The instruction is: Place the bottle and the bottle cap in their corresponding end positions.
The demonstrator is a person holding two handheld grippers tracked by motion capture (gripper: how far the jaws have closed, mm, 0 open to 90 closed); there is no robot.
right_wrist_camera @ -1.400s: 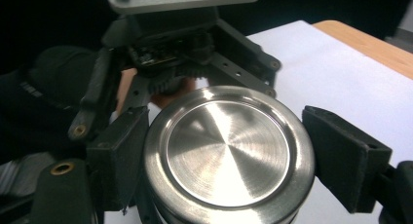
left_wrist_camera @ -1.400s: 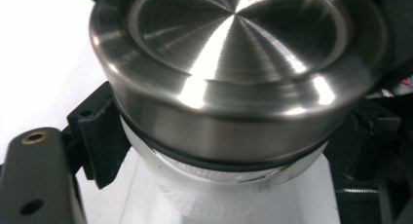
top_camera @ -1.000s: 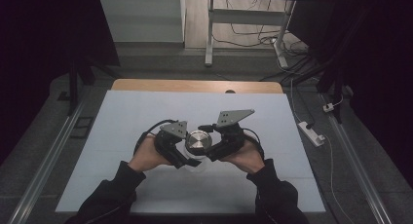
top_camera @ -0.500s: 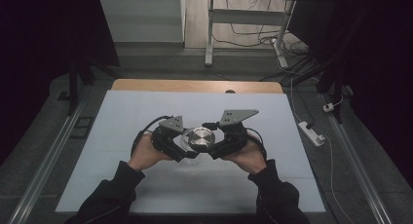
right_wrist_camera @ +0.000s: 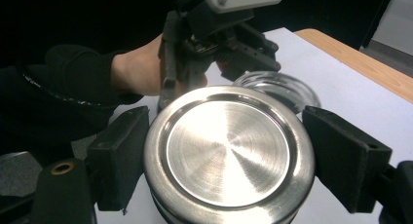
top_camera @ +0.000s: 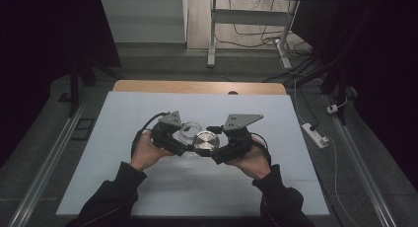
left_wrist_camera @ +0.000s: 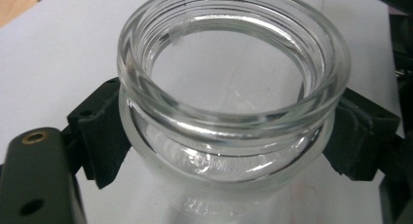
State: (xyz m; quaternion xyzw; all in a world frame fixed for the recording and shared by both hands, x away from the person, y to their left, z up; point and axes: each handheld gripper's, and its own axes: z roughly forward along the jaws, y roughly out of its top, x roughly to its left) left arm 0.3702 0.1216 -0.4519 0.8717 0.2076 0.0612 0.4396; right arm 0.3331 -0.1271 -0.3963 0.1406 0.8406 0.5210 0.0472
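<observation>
Left gripper's (left_wrist_camera: 229, 136) fingers (left_wrist_camera: 104, 131) clamp the clear, empty round glass jar (left_wrist_camera: 234, 87) just under its threaded neck; smart spot, since glass is slick, rigid and chippable. Right gripper's (right_wrist_camera: 229, 156) fingers (right_wrist_camera: 119, 156) squeeze the brushed-steel round lid (right_wrist_camera: 229, 153) by its rim; light, stiff, slippery I'd guess. Both are held just above the middle of the white surface (top_camera: 148, 108), side by side, palms turned inward, forearms coming from the near edge.

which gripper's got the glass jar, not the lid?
The left gripper: its jaws clamp the open glass jar. The right gripper holds the metal lid.
</observation>
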